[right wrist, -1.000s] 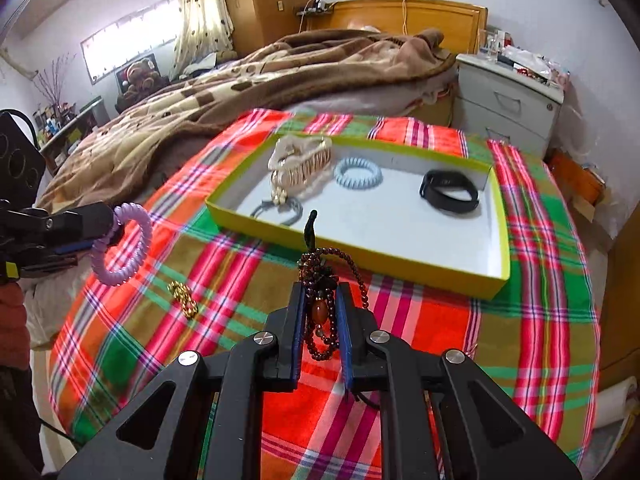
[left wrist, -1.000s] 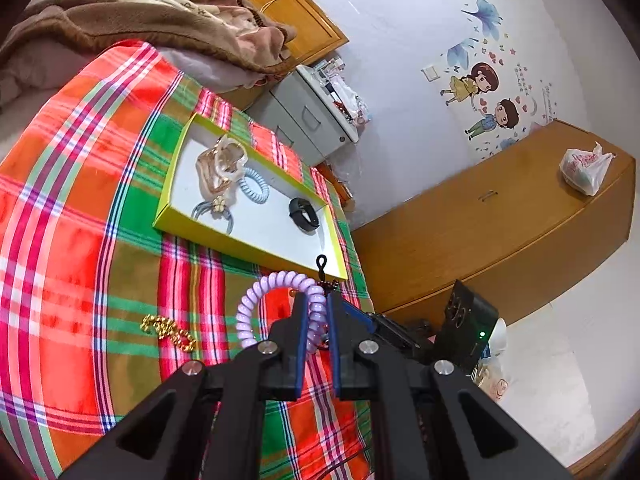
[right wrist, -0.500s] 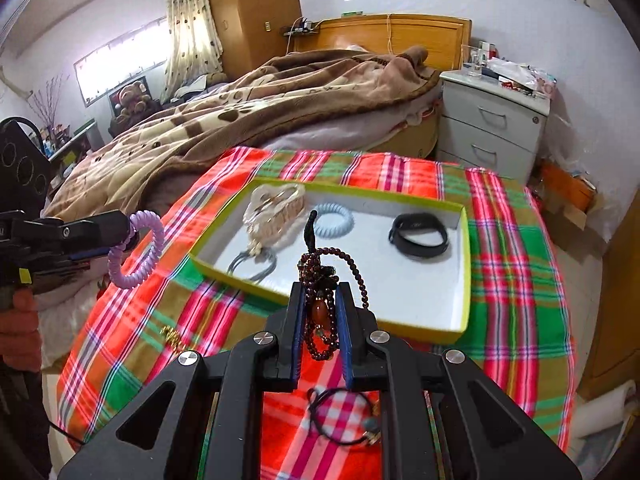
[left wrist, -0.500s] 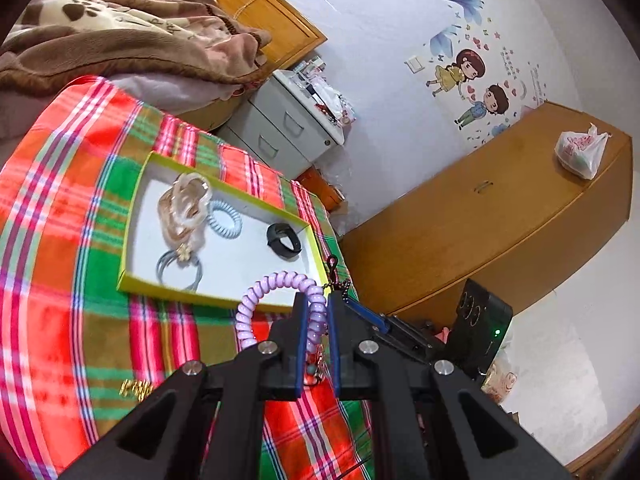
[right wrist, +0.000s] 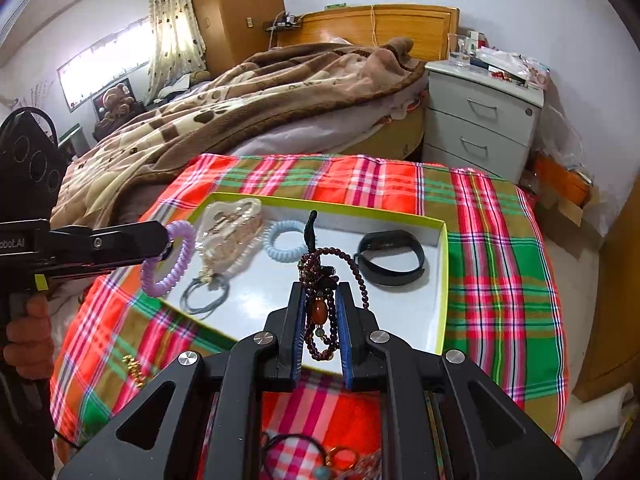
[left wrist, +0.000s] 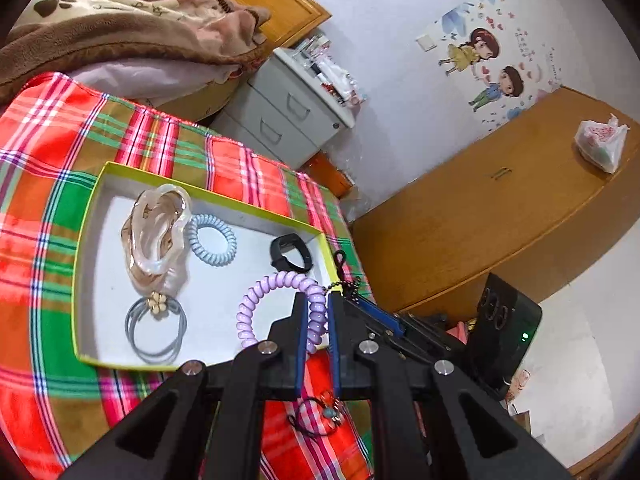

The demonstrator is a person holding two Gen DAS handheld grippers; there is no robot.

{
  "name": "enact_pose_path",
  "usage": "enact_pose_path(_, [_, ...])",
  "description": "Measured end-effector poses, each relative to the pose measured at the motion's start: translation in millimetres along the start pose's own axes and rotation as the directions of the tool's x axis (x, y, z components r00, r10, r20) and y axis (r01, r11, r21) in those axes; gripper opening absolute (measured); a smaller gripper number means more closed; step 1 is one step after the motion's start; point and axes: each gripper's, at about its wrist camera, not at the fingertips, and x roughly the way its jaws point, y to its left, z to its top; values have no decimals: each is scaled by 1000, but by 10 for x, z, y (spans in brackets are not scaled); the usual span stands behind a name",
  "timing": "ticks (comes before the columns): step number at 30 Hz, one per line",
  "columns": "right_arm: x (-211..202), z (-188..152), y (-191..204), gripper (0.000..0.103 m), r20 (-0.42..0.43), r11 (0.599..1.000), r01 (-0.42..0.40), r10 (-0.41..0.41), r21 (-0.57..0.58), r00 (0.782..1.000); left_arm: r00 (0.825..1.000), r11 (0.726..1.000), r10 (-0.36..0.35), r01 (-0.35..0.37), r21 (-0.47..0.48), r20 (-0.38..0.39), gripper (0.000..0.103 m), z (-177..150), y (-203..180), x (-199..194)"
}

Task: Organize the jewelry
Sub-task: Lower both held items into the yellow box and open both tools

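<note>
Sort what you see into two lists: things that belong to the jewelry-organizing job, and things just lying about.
Job: purple coil bracelet in left gripper; beaded necklace in right gripper; tray; gold chain.

Lying about: blanket; nightstand; plastic bag.

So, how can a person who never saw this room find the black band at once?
Look at the plaid cloth and find the shallow yellow-rimmed tray lying on it. The black band lies flat near the tray's far right corner, beside the pale blue coil tie. It is the only black, smooth, wide loop there; the others are pale, coiled or thin.
</note>
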Motion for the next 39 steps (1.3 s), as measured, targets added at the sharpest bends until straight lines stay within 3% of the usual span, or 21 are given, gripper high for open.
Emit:
enact_pose_path(9, [254,-58,-160,15,-64,1000,0,0,4,998,995,997,78,-77,11,-54,10,60,141,325])
enact_pose_path(21, [466,-101,-189,15,-120,1000,9,-13,-29,993,973,976,212,-205,75,-92,10,53,187,561])
enact_pose_path(39, [619,-109,-264,16,-172,996,62,-71,-58,982,948,954,292,-279,113,-126,10,9,210,777])
